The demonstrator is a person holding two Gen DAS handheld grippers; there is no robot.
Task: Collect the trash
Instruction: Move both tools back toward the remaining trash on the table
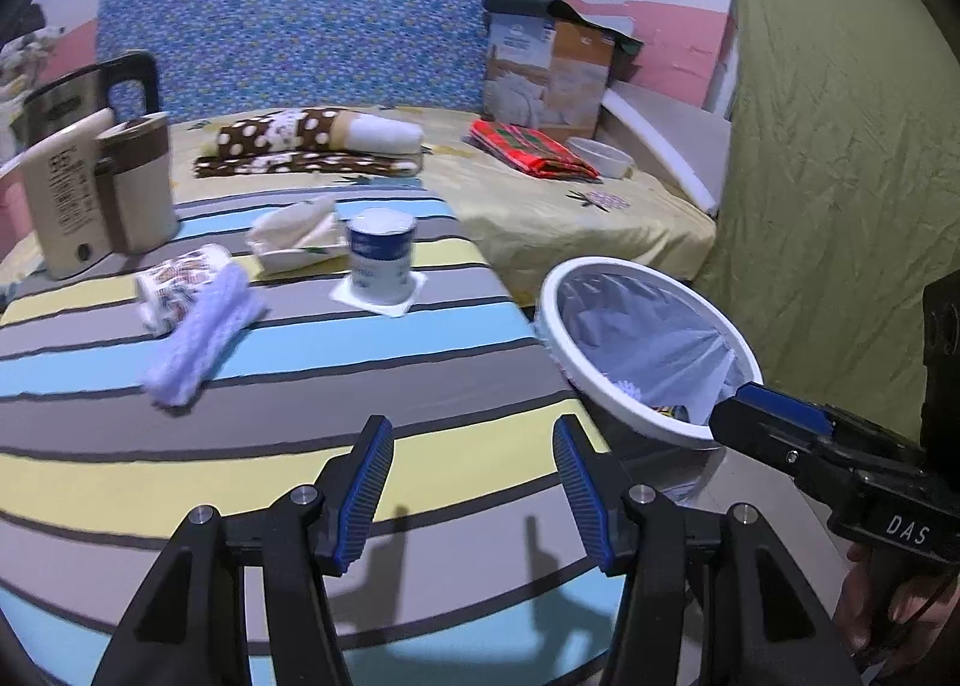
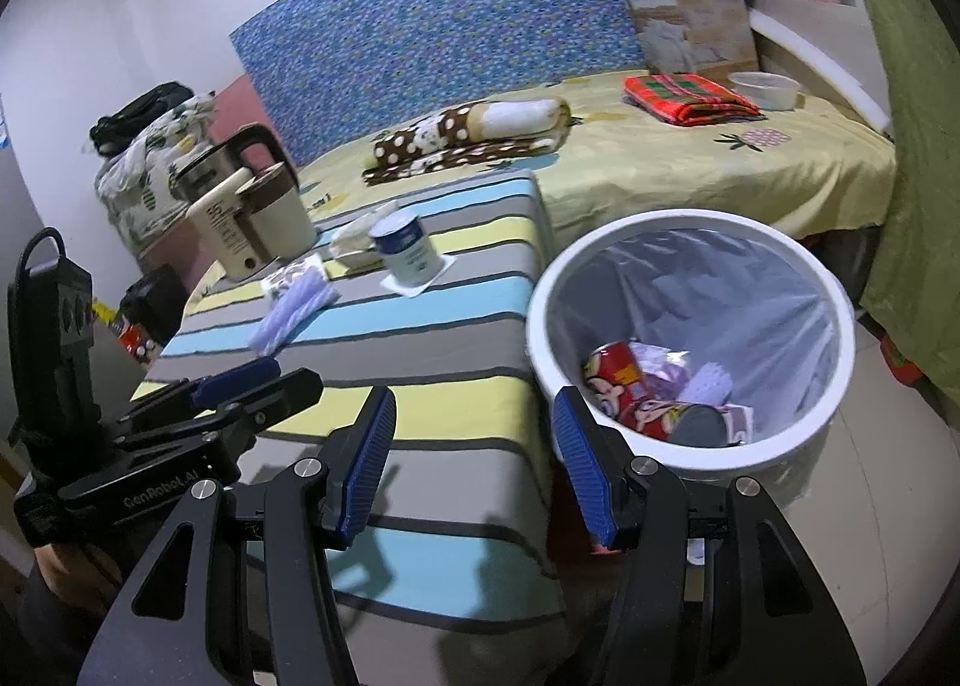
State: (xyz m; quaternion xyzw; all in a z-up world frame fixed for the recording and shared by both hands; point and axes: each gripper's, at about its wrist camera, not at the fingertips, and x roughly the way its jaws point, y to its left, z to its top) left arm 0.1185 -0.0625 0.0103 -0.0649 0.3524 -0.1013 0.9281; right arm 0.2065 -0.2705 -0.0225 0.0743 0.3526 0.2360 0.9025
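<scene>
A white bin with a clear liner stands on the floor beside the striped table; it also shows in the left wrist view. Inside lie a red cartoon can and crumpled wrappers. On the table sit a purple foam piece, a printed paper cup on its side, a crumpled tissue and a blue-white can. My left gripper is open and empty above the table's near edge. My right gripper is open and empty, beside the bin's near rim.
A beige kettle stands at the table's left. Behind is a bed with a folded dotted blanket, a red cloth, a white bowl and a box. A green curtain hangs at right.
</scene>
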